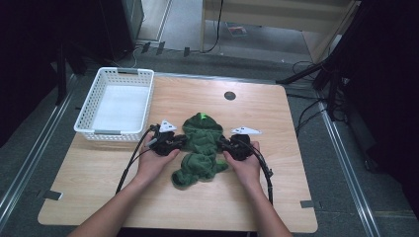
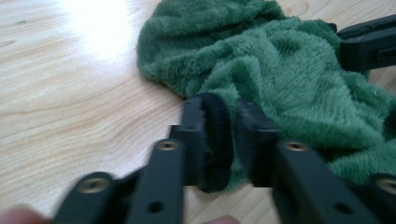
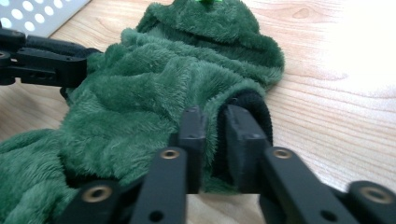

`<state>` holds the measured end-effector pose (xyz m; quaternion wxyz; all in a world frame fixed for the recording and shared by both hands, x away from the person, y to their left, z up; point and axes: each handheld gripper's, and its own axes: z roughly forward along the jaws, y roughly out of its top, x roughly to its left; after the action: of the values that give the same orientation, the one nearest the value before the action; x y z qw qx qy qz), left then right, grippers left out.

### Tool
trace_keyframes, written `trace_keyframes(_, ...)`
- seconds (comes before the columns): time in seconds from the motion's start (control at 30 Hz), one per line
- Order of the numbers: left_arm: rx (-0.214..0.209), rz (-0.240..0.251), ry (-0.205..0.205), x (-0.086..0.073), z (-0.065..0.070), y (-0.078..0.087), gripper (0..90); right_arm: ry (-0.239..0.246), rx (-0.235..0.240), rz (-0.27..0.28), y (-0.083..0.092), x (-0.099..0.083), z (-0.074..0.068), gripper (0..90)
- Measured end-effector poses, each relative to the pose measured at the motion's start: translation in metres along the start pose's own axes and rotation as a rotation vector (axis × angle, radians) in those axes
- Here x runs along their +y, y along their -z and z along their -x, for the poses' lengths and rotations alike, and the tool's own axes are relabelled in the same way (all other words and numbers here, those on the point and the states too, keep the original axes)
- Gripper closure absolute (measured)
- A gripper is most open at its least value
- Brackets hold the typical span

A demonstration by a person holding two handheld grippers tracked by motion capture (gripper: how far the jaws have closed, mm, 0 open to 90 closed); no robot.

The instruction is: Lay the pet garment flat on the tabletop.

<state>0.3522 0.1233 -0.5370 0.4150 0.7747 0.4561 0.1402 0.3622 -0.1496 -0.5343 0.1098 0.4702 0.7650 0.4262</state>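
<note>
Lying crumpled in the middle of the wooden counter (image 1: 276,148), a green fleece garment (image 1: 200,148) sits between the person's two hands, its hood end pointing away from the person and a small bright green patch (image 1: 202,116) showing on top. The left gripper (image 1: 170,142) is at the garment's left edge, and in the left gripper view its jaws are clenched on a black ribbed cuff (image 2: 215,140) at the end of a green sleeve, with the pads pressing the fabric from both sides. The right gripper (image 1: 232,145) is at the garment's right edge; in the right gripper view its jaws likewise grasp the other black cuff (image 3: 247,116), fleece bunched between them. Each gripper view also catches the opposite gripper as a dark bar across the far side of the fleece. A white perforated basket (image 1: 116,74) stands at the counter's far left corner, apart from the garment. A dark round hole (image 1: 230,96) is set into the counter beyond the hood.
</note>
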Motion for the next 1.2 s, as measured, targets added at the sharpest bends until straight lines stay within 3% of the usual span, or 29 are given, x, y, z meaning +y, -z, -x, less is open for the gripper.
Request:
trace_keyframes(0.13,-0.015,-0.013,-0.010,-0.003,-0.004,0.003,86.7,0.009,-0.009,0.009,0.004,-0.003,0.001,83.9)
trace_keyframes(0.3,-0.012,-0.014,-0.007,-0.010,-0.008,0.004,87.3,0.009,-0.021,0.004,0.004,-0.007,0.004,84.6)
trace_keyframes(0.43,-0.016,0.016,0.019,-0.014,-0.009,0.005,86.5,0.009,-0.032,0.007,0.004,-0.008,0.005,83.9)
trace_keyframes(0.5,-0.026,0.034,0.041,-0.015,-0.010,0.006,80.4,0.003,-0.034,0.016,0.006,-0.008,0.005,83.1)
trace_keyframes(0.57,-0.022,0.045,0.066,-0.016,-0.012,0.008,65.0,-0.003,-0.038,0.034,0.010,-0.007,0.004,78.9)
trace_keyframes(0.63,-0.027,0.051,0.080,-0.016,-0.013,0.013,58.5,-0.007,-0.036,0.065,0.017,-0.006,0.003,69.5)
trace_keyframes(0.73,-0.026,0.064,0.068,-0.019,-0.012,0.024,54.9,-0.014,-0.007,0.105,0.031,-0.005,-0.001,63.7)
trace_keyframes(0.8,-0.029,0.068,0.068,-0.023,-0.009,0.031,54.3,-0.006,0.010,0.115,0.040,-0.006,-0.008,62.4)
trace_keyframes(0.87,-0.029,0.065,0.059,-0.029,-0.006,0.037,54.3,0.006,0.058,0.116,0.045,-0.009,-0.019,60.8)
trace_keyframes(0.97,-0.032,0.062,0.050,-0.041,0.000,0.047,54.2,0.059,0.121,0.095,0.048,-0.013,-0.042,58.3)
trace_keyframes(1.13,-0.056,0.046,0.060,-0.059,0.006,0.063,53.9,0.144,0.181,0.047,0.035,-0.019,-0.082,51.9)
trace_keyframes(1.2,-0.065,0.043,0.052,-0.065,0.009,0.068,53.7,0.178,0.165,0.030,0.027,-0.020,-0.094,49.4)
